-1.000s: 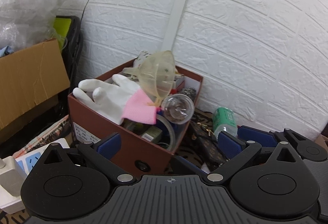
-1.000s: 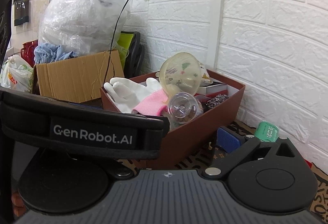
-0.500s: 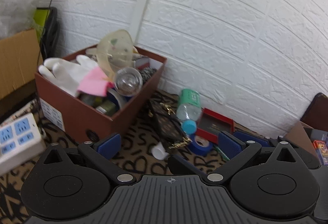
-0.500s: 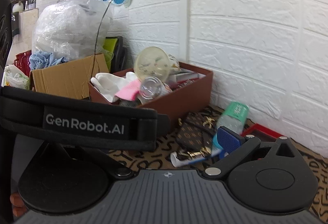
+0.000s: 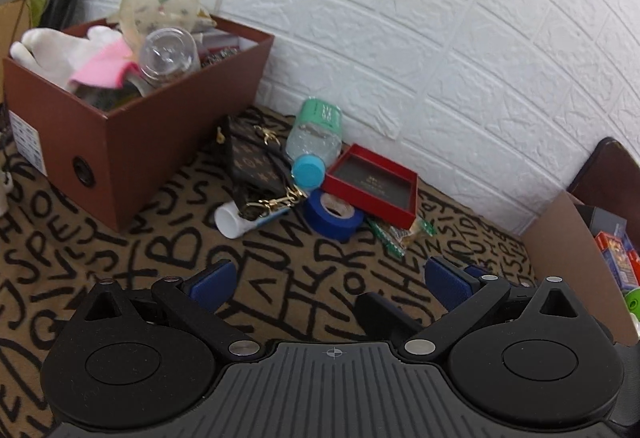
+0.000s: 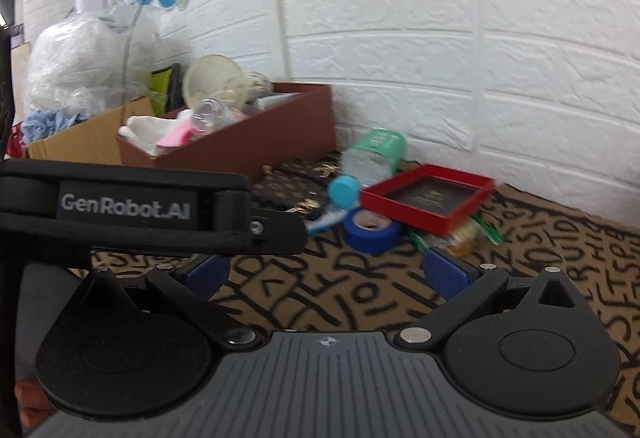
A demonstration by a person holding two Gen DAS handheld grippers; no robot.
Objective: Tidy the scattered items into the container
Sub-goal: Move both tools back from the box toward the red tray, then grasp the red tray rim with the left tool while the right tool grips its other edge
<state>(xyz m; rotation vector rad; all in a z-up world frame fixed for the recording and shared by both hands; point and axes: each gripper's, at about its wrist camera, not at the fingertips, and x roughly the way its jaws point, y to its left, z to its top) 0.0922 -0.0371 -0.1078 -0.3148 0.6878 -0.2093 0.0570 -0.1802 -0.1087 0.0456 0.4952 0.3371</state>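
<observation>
A brown box [image 5: 160, 125] [image 6: 256, 141] stands at the left by the white wall, holding a white glove, pink cloth, clear cup and funnel. To its right a pile lies on the lettered mat: a brown patterned pouch [image 5: 252, 161], a plastic bottle with blue cap [image 5: 316, 137] [image 6: 368, 157], a red tray [image 5: 372, 185] [image 6: 432, 193], a blue tape roll [image 5: 334, 215] [image 6: 370, 232], a white tube [image 5: 236, 220] and a green wrapper [image 5: 394, 238]. My left gripper [image 5: 328, 278] is open and empty, short of the pile. My right gripper [image 6: 328, 274] is open and empty.
A cardboard box [image 5: 580, 258] with coloured packets stands at the right. Another cardboard box [image 6: 84, 141] and a plastic-wrapped bundle [image 6: 80, 65] are behind the brown box. The left gripper's body [image 6: 132, 209] crosses the right wrist view.
Both grippers have swung right and pulled back from the brown box. The pile of loose items has come into the middle of both views.
</observation>
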